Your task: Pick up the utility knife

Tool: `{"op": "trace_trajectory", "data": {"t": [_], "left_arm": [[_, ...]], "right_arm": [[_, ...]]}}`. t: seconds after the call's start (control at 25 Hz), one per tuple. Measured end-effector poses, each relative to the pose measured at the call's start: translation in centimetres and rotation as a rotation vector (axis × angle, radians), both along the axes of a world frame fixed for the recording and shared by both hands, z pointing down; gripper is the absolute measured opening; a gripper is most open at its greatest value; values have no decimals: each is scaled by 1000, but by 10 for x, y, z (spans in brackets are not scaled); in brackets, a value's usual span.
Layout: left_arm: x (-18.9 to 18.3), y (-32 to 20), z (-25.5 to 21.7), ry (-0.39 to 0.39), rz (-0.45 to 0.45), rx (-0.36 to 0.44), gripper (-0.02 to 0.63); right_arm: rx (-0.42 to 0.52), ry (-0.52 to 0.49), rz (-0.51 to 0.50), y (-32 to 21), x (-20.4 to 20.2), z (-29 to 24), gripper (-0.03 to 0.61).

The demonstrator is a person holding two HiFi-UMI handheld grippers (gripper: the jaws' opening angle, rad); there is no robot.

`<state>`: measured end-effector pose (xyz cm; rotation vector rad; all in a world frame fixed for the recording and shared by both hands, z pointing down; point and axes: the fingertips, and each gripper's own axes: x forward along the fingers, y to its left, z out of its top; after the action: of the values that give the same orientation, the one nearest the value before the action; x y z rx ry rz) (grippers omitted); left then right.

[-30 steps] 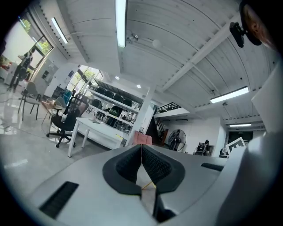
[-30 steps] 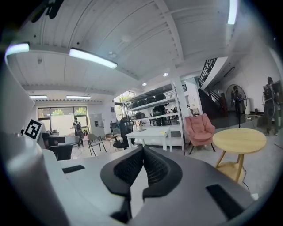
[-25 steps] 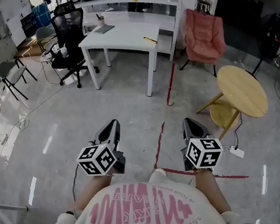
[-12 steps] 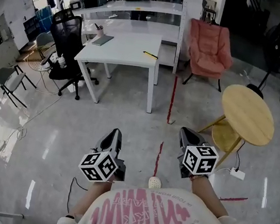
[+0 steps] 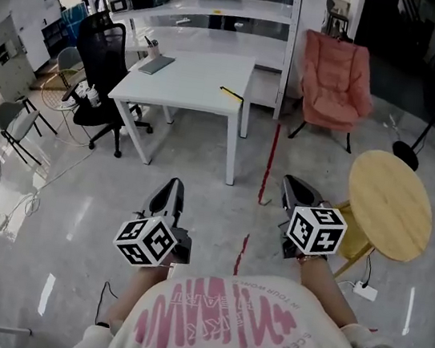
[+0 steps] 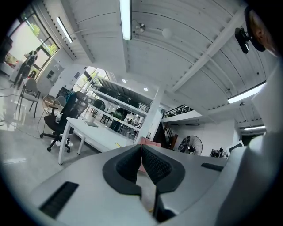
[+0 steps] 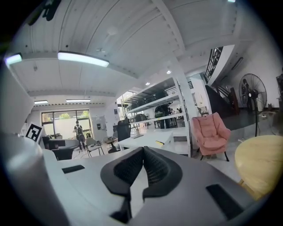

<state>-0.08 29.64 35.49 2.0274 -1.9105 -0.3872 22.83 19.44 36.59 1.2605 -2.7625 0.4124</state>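
Note:
The utility knife (image 5: 231, 94) is a small yellow and black tool lying near the right edge of the white table (image 5: 184, 85), well ahead of me. Both grippers are held out in front of my body over the floor, far short of the table. My left gripper (image 5: 173, 190) is shut with nothing between its pads. My right gripper (image 5: 294, 190) is also shut and empty. In the left gripper view the knife (image 6: 118, 145) shows just left of the closed jaws of the left gripper (image 6: 141, 148). In the right gripper view the knife (image 7: 159, 142) lies just right of the right gripper (image 7: 143, 150).
A black office chair (image 5: 107, 47) stands left of the table, a pink armchair (image 5: 338, 74) at the right behind it. A round wooden table (image 5: 391, 203) is close on my right. A grey pad (image 5: 157, 64) and a pen cup (image 5: 151, 47) sit on the white table. A red floor line (image 5: 267, 168) runs ahead.
The person has walked forward: the white table, the knife and the round wooden table have come closer and lower in the head view. Both grippers stayed shut and empty.

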Motion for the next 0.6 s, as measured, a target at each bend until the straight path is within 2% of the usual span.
{"op": "trace_trajectory", "data": {"t": [0.24, 0.4, 0.6], "left_arm": [[-7, -63, -4, 11, -19, 1, 25], [-15, -93, 17, 29, -24, -34, 25], [-21, -168, 28, 35, -17, -58, 25]], "right_arm": [[11, -63, -12, -70, -6, -19, 12], [-28, -121, -52, -95, -23, 2, 12], [-53, -58, -88, -165, -41, 21, 12]]}}
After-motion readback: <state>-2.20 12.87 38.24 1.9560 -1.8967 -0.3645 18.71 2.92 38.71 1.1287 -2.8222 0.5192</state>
